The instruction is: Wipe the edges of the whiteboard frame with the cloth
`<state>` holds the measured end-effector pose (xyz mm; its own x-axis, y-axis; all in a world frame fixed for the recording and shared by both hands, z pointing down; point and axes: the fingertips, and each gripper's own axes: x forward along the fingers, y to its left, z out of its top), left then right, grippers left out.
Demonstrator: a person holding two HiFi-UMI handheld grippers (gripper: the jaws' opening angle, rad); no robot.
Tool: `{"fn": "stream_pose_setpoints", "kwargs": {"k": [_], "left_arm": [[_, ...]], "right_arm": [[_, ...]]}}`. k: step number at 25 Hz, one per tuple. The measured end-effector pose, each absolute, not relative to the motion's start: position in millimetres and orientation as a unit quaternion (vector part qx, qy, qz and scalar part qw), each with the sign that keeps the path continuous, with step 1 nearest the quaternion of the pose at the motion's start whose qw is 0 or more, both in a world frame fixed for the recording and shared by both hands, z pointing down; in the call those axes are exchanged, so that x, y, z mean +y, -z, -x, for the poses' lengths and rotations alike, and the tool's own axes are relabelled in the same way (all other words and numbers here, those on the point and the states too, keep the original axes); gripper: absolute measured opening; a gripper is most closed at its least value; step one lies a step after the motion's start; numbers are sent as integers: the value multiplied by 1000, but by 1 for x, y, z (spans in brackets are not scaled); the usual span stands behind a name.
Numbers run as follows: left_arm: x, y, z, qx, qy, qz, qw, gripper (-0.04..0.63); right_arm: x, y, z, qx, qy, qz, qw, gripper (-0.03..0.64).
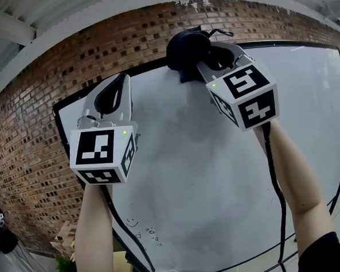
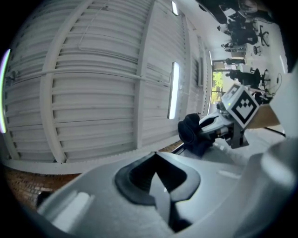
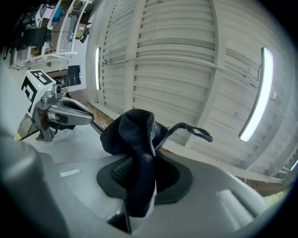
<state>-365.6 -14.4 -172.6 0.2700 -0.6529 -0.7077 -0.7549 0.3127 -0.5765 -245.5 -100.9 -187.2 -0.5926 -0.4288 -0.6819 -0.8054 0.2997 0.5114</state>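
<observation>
Black cloth (image 1: 186, 51) is bunched and pinched in the right tool (image 1: 210, 58), whose jaws grip one fold of it; the wad sits against the top edge of the frame (image 1: 290, 41) of the whiteboard (image 1: 190, 177), near the middle of that edge, and a loose tail sticks out of it. The left tool (image 1: 118, 84) has its jaws pressed together on nothing; it is raised near the board's upper left, apart from the cloth.

The wipe likely goes best with the wad bearing on the dark rail itself, not on the white face; the pull should be one steady line along the edge; the pinch should be firm, since only a fold is held; the hard jaw tips should ride behind the fabric; a sweep leftward would need the left tool out of its path.
</observation>
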Motion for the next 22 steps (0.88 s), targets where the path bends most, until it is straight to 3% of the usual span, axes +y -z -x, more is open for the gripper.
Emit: {"fn": "stream_pose_setpoints", "kwargs": {"k": [10, 22], "left_arm": [[-44, 168, 281, 596, -54, 583, 550, 5], [-63, 158, 277, 575, -64, 617, 533, 5]], "right_arm": [[-134, 189, 170, 779, -425, 406, 219, 83], [-130, 177, 183, 755, -461, 428, 185, 83]]}}
